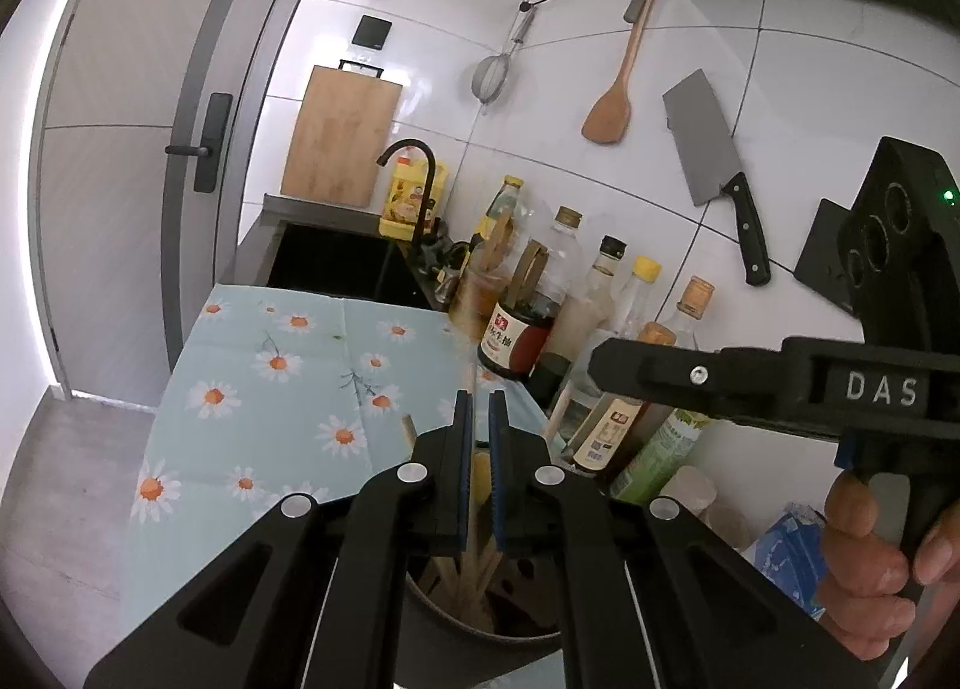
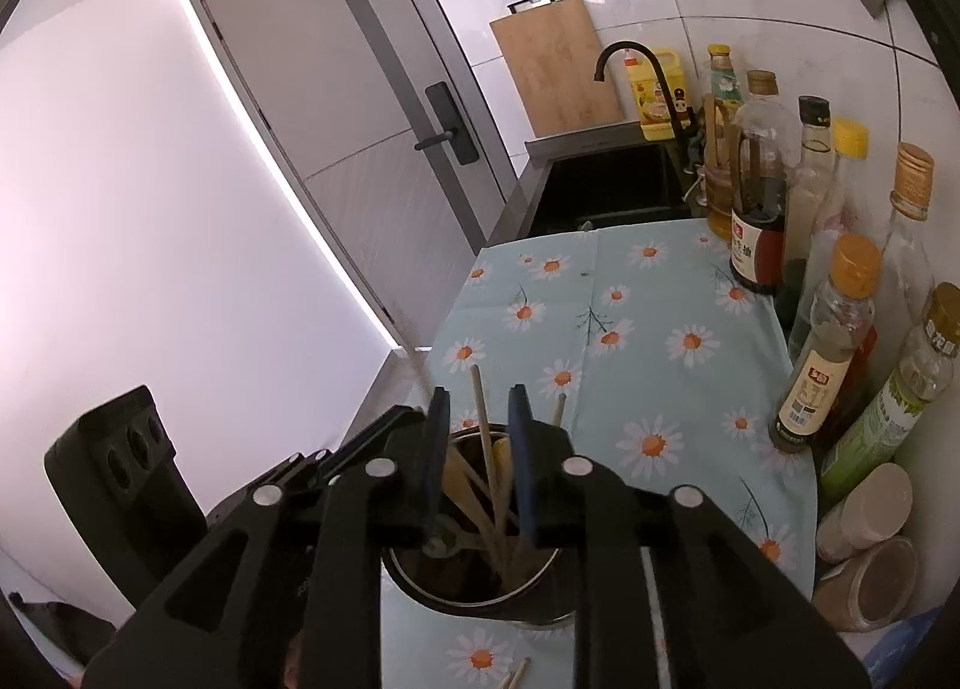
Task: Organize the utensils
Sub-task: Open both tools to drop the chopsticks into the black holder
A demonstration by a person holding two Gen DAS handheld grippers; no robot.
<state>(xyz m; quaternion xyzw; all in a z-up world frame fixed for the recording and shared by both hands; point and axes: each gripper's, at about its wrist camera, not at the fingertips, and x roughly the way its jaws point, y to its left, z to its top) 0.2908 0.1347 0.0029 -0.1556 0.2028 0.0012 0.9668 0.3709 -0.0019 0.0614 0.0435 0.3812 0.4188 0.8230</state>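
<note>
Step in hand: dropping chopsticks into the utensil pot [image 2: 474,581], a dark round holder at the near end of the worktop [image 2: 660,293], which wears a daisy-print cloth
Left hand-held gripper [image 1: 480,413]: clenched over the pot, blue pads nearly touching with a thin wooden chopstick [image 1: 474,515] running between them; I judge it is gripping that stick, though the contact itself is hard to make out
Right hand-held gripper [image 2: 477,407]: jaws parted a little above the pot; chopsticks [image 2: 483,431] stand up in the gap but the pads do not seem to press on any, so it reads as released
Task's things: most chopsticks and a metal spoon [image 2: 441,545] sit upright or leaning inside the pot; a loose pair of chopsticks [image 2: 516,677] lies on the cloth just in front of it
Next move, as I judge it: the left lets go its stick so it falls in, then a hand comes down for the loose pair, needing a low, flat approach to pinch thin sticks off the cloth
Writing: "DAS" in white on the right tool's body [image 1: 882,389]; Chinese characters on the soy sauce bottle [image 1: 516,335], too small for me to read surely
</note>
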